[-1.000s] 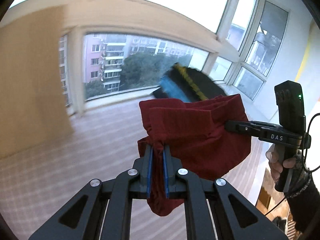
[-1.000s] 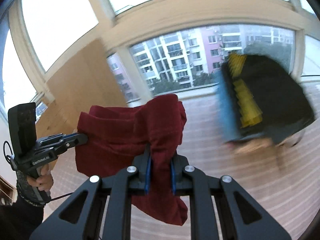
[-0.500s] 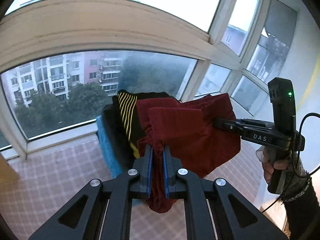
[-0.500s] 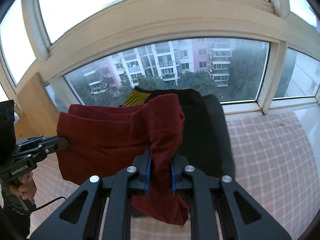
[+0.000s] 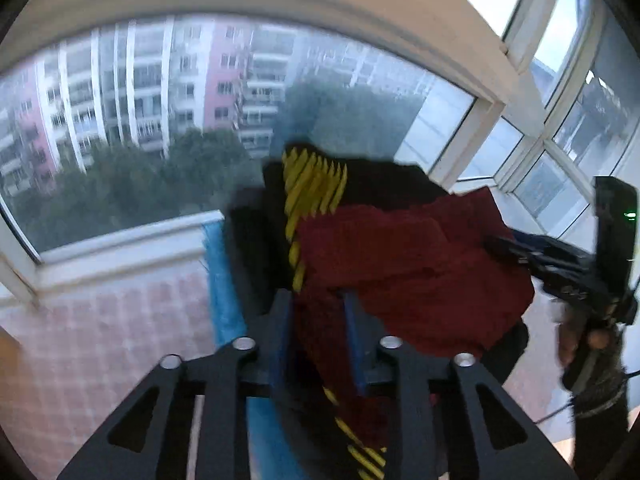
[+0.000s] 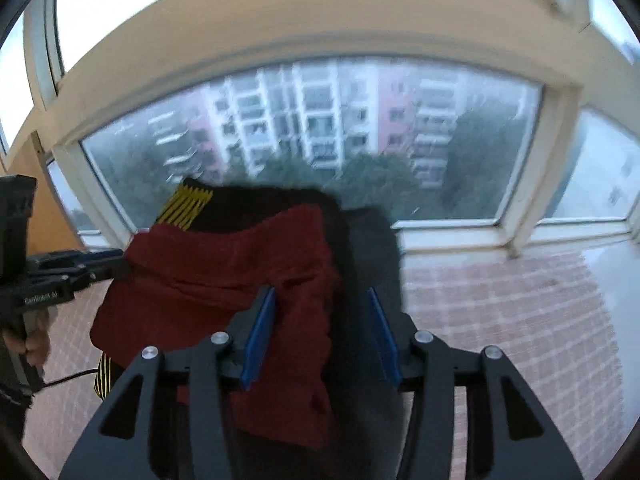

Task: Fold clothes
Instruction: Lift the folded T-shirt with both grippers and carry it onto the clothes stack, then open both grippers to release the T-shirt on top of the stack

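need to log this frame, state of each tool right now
left tool: open, dark red garment lying loose between its fingers.
right tool: open wide, same garment between its fingers, not pinched.

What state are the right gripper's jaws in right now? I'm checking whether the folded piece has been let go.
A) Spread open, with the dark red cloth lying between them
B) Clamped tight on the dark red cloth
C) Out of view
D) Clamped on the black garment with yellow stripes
A: in the right wrist view the right gripper has its blue-padded jaws spread apart, the dark red folded cloth lying loose between them.
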